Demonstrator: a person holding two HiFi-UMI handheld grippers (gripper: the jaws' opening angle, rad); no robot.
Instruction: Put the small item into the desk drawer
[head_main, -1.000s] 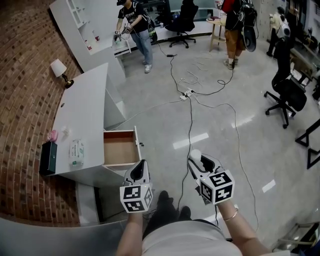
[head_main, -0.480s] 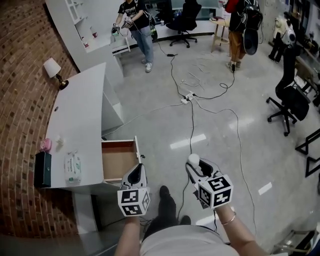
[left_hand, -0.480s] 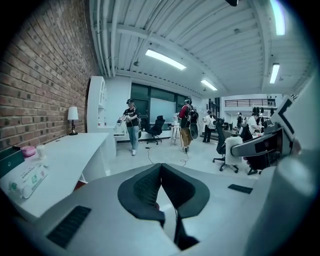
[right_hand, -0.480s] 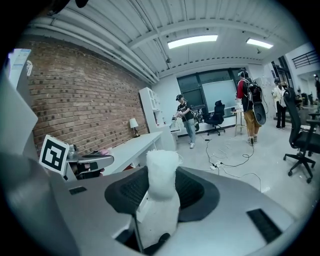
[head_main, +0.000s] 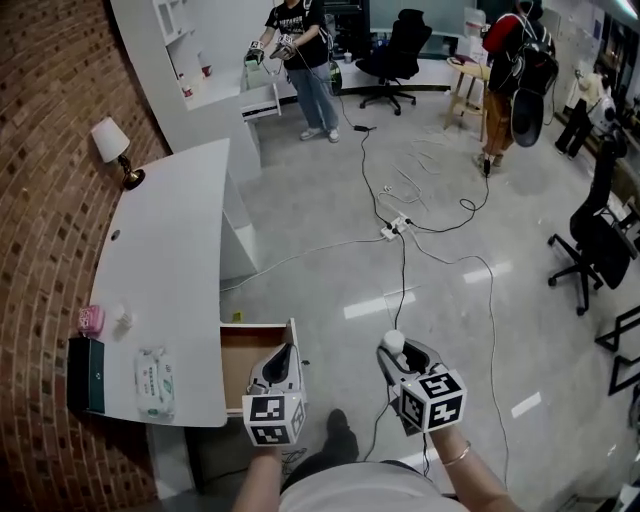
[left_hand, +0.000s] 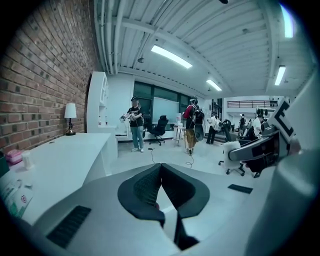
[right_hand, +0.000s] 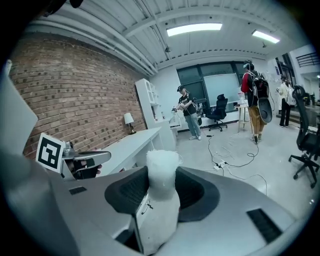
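Observation:
The small item is a white, fuzzy-topped piece, and my right gripper is shut on it above the floor, right of the drawer. In the right gripper view the item stands upright between the dark pads. The desk drawer is pulled open from the white desk and shows a bare wooden bottom. My left gripper hovers over the drawer's near right corner. Its jaws meet at the tips with nothing between them.
On the desk are a lamp, a pink object, a dark box and a wipes pack. Cables and a power strip cross the floor. An office chair stands at the right, and people stand at the back.
The desk and open drawer have slid down the view toward my grippers, and the left gripper now overlaps the drawer's corner. The white item stays held in the right gripper.

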